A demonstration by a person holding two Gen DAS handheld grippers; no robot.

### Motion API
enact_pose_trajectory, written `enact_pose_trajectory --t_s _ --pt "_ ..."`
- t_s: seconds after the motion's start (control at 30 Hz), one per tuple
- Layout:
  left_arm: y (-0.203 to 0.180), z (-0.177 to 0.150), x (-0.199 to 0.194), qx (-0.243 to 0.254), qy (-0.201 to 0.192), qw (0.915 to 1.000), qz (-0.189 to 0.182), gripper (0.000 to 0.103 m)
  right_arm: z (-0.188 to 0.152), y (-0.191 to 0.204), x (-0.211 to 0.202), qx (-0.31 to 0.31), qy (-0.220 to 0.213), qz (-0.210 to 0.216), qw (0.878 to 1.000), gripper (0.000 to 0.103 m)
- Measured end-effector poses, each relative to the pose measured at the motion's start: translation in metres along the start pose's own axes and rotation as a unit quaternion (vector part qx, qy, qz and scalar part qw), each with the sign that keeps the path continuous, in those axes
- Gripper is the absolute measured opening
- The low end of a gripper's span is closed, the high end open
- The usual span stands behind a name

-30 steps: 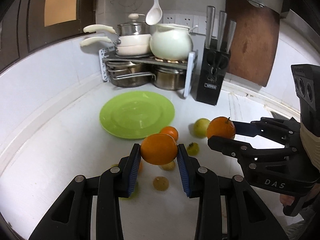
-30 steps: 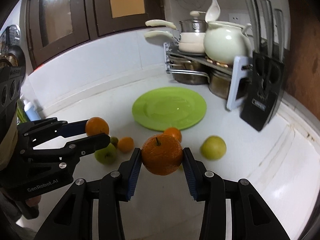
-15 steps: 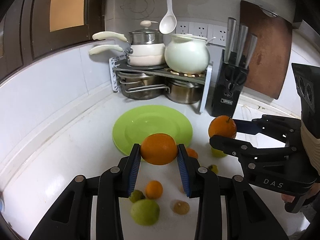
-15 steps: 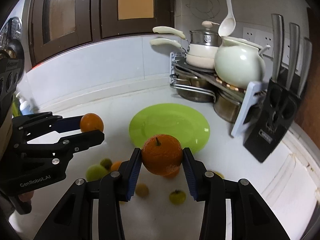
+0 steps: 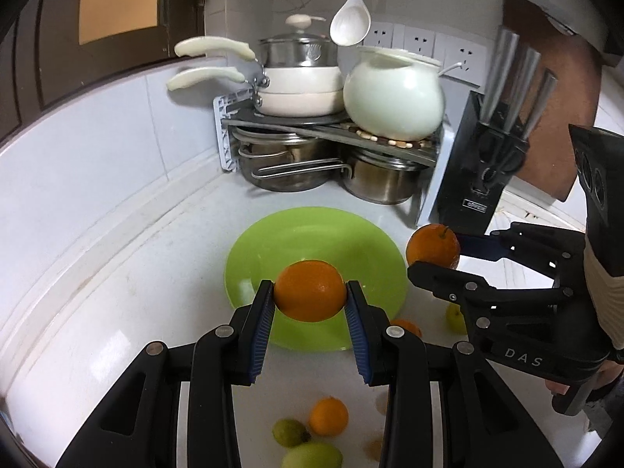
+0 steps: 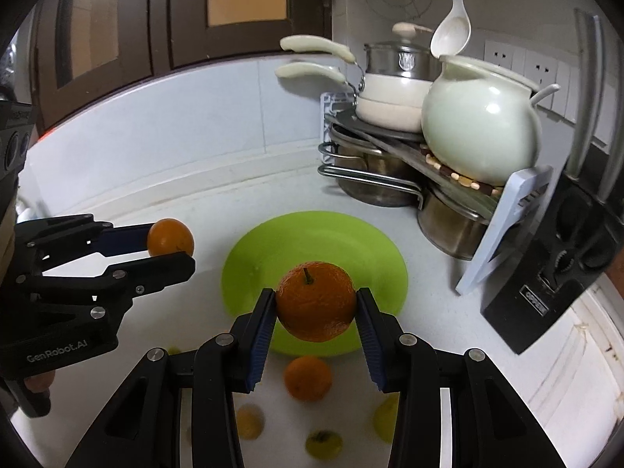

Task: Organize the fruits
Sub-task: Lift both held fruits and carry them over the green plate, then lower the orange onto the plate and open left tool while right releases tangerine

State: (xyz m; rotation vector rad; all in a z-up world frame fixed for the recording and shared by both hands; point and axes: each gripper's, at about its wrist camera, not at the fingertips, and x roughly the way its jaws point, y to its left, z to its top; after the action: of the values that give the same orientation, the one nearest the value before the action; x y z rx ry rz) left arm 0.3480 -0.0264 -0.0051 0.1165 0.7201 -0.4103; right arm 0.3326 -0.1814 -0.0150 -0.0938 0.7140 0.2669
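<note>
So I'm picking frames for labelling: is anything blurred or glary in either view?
Left wrist view: the held orange is sharp, the loose fruit at the bottom edge is soft, and fisheye bends the counter edge. Right wrist view: the green plate rim and the orange on the counter are smeared, and there is a glare spot on the white pot.

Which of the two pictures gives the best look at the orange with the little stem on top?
The right wrist view: the stemmed orange sits centred and close in the right hand-held gripper, stem facing up. The left wrist view shows it smaller, off to the side.
</note>
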Motion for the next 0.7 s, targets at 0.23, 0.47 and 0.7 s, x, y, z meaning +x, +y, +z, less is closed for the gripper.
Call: enact_pose_trajectory --t_s 0.23,0.47,0.7 --pt "0.011 0.009 0.043 -0.010 0.039 0.9992 -0.007 0.036 0.012 -0.008 0.031 0.000 0.031 0.003 1.000 0.042" --pt "0.022 0.011 0.082 -0.013 0.083 0.9964 -0.008 0.036 0.020 -0.015 0.065 -0.005 0.073 -0.001 0.997 0.042" --pt "0.032 0.011 0.108 -0.021 0.121 0.9923 -0.014 0.036 0.021 -0.018 0.094 -0.002 0.116 0.002 0.993 0.042"
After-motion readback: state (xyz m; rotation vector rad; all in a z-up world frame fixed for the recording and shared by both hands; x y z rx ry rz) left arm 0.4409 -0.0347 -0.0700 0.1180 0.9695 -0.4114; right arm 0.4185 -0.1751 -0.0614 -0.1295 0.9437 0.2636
